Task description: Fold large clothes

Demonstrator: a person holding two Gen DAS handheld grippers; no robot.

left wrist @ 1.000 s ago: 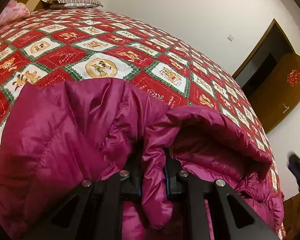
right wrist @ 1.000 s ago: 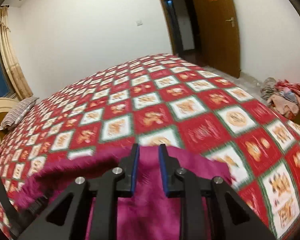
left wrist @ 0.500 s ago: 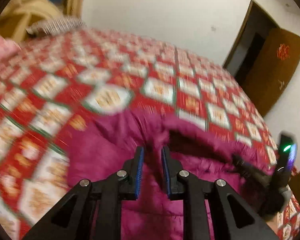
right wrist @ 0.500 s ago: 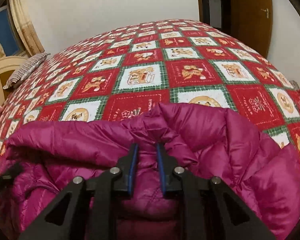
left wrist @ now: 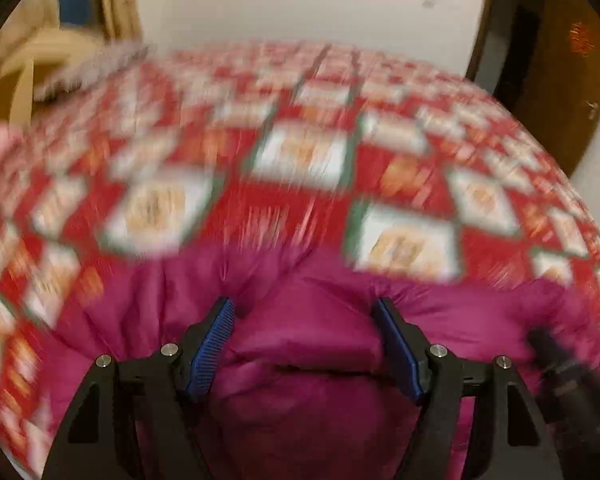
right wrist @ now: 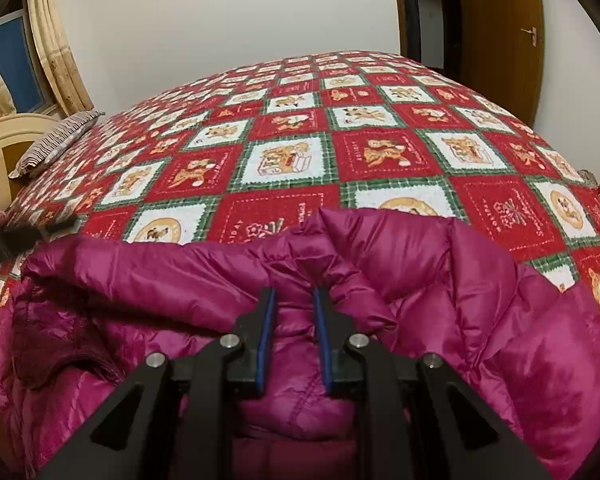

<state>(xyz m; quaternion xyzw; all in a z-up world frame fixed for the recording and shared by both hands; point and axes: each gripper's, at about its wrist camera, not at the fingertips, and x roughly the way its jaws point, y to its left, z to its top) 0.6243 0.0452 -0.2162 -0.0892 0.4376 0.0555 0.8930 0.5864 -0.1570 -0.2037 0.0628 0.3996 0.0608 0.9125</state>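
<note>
magenta jacket (right wrist: 440,300) cut off below, bedspread (left wrist: 300,152) blurred

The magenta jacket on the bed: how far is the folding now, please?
Done: the magenta down jacket lies on the patterned bedspread with one edge already turned over onto itself. In hand: the right gripper pinches a ridge of the fabric, while the left gripper is opening, with fabric between the jaws but no longer pressed. Left: the jacket looks bunched, not a flat neat package, so more folds seem needed.
</note>
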